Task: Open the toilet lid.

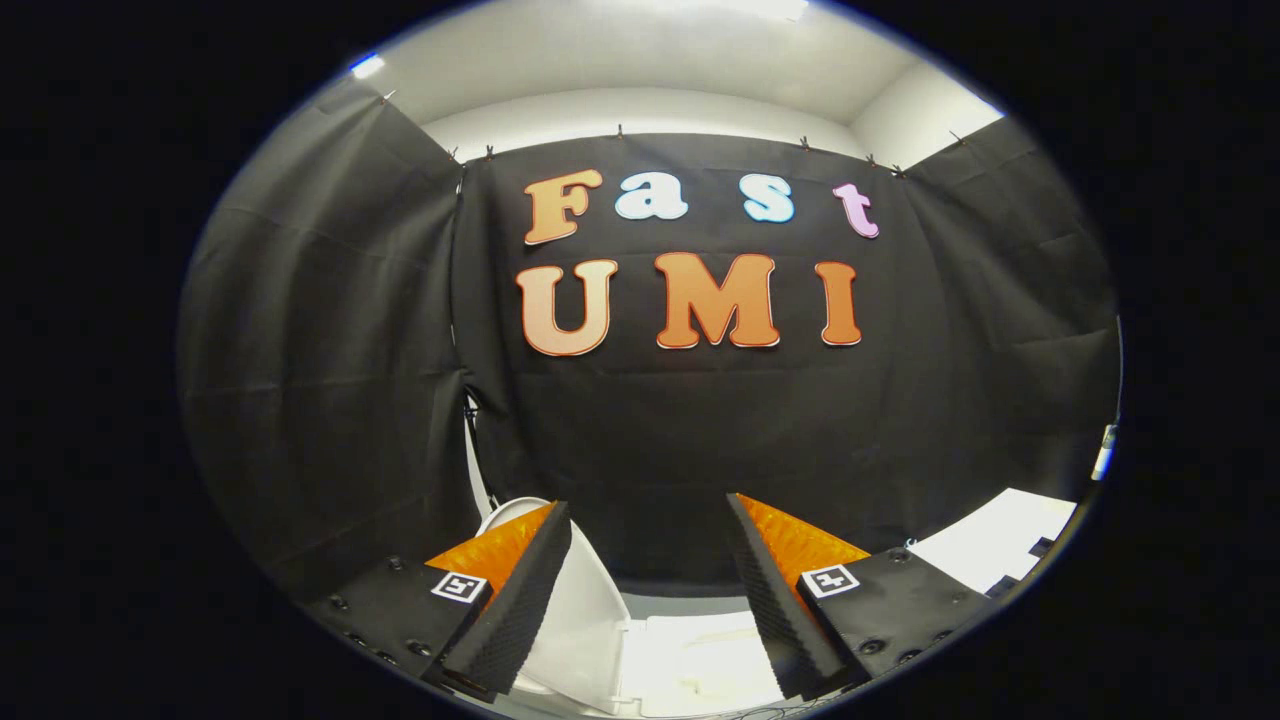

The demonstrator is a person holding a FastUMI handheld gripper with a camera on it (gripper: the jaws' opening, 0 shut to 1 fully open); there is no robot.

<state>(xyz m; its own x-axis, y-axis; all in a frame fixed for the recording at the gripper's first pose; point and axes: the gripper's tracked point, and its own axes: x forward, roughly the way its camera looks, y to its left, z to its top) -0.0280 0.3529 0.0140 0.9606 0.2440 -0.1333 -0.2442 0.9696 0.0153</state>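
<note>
Gripper [648,520] standing wide open, its two fingers spread well apart and holding nothing. Left finger [510,600] angling inward from below; right finger [775,600] mirroring it on the other side. Square printed marker showing on the body behind each finger.

Toilet lid [585,610] showing white, standing raised and roughly upright, leaning slightly, just beside and partly behind the left finger. Rounded upper edge of the lid rising just above that fingertip. Contact between lid and left finger: cannot tell; the finger overlapping the lid in this view, no pressing evident. Right finger standing clear of the lid, well apart from it.

Toilet [700,660] lying low between the two fingers, a pale flat surface brightly lit and washed out, detail too blown to make out. Thin white pipe [474,460] or cable running up along the cloth behind the lid, near the seam of two cloth panels.

Black cloth wall [650,440] hanging across the back and both sides of the booth, pinned by small clips along its upper edge. White ceiling [640,60] and upper room wall showing above the cloth. White flat surface [1000,550] lying beyond the right finger, off to that side, with a small dark item at its near edge, too small to identify.
</note>
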